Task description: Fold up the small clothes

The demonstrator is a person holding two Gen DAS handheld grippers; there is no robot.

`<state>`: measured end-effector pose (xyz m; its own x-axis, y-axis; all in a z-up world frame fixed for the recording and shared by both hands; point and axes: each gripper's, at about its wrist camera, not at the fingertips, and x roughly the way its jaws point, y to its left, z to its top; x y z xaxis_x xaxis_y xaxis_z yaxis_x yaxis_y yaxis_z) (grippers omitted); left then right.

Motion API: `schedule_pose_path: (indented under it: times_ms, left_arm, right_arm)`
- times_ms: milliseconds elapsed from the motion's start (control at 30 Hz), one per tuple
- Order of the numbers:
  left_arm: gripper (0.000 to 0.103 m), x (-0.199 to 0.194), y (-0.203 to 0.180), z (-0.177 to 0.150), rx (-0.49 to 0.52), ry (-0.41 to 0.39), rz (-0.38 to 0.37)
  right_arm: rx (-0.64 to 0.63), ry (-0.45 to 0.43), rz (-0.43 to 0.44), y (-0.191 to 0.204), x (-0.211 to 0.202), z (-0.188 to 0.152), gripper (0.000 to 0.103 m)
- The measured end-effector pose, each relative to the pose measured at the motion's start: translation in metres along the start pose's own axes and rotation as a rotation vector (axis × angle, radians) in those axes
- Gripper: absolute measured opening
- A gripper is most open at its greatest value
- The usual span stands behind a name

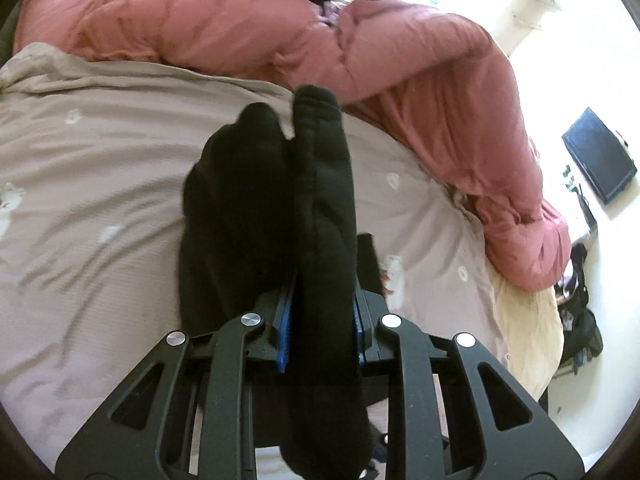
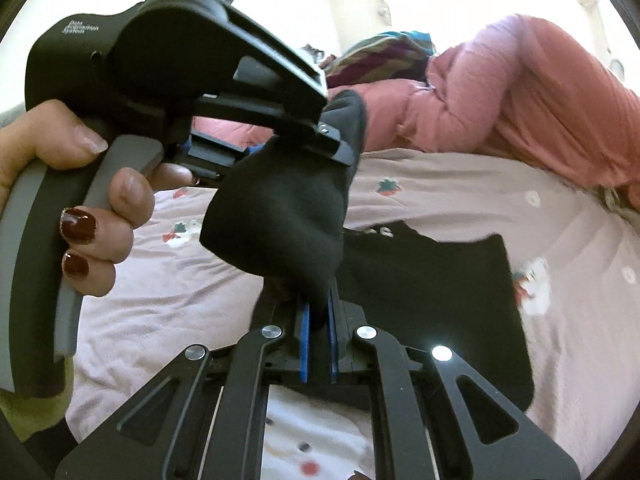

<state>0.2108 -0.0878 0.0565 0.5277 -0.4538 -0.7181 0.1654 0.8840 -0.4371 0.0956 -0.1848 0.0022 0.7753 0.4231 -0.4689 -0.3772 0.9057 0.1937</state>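
Observation:
My left gripper (image 1: 322, 312) is shut on a black sock (image 1: 316, 200) that runs up between the blue pads and folds over above the bed. In the right wrist view my right gripper (image 2: 318, 320) is shut on the lower end of the same black sock (image 2: 280, 216). The left gripper (image 2: 332, 148), held by a hand with dark red nails, clamps the sock's upper part just above. The sock hangs in the air between the two grippers. A second black cloth (image 2: 432, 292) lies flat on the bed under them.
The bed has a pale mauve flowered cover (image 1: 100, 184). A bulky pink quilt (image 1: 440, 92) is heaped along the far side, with a striped cloth (image 2: 384, 52) behind it. A dark flat device (image 1: 600, 156) and dark bags (image 1: 580, 312) lie on the floor at right.

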Motion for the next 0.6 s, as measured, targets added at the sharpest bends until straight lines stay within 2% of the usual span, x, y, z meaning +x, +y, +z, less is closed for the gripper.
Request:
schedule_pose_path:
  times_ms: [167,300,333,400,500,600]
  left_arm:
    - [0.014,0.027,-0.028,-0.009,0.031,0.045,0.0]
    - [0.014,0.06,-0.042,-0.019,0.038,0.114,-0.001]
    - [0.019,0.072,-0.046,-0.025,0.055,0.15,-0.011]
    - [0.079,0.085,-0.052,-0.036,0.081,0.208,-0.053]
    - [0.081,0.079,-0.049,-0.046,0.086,0.181,-0.083]
    - [0.076,0.062,-0.032,-0.046,0.053,0.124,-0.065]
  right_arm:
    - [0.027,0.015,-0.029,-0.024,-0.011,-0.015,0.006]
    - [0.102,0.083,-0.048,-0.047,-0.008,-0.03,0.006]
    - [0.136,0.111,-0.049,-0.054,-0.006,-0.036,0.006]
    - [0.216,0.164,-0.041,-0.069,-0.002,-0.046,0.007]
    - [0.357,0.203,0.012,-0.092,-0.004,-0.061,0.011]
    - [0.384,0.208,0.016,-0.098,-0.013,-0.068,0.013]
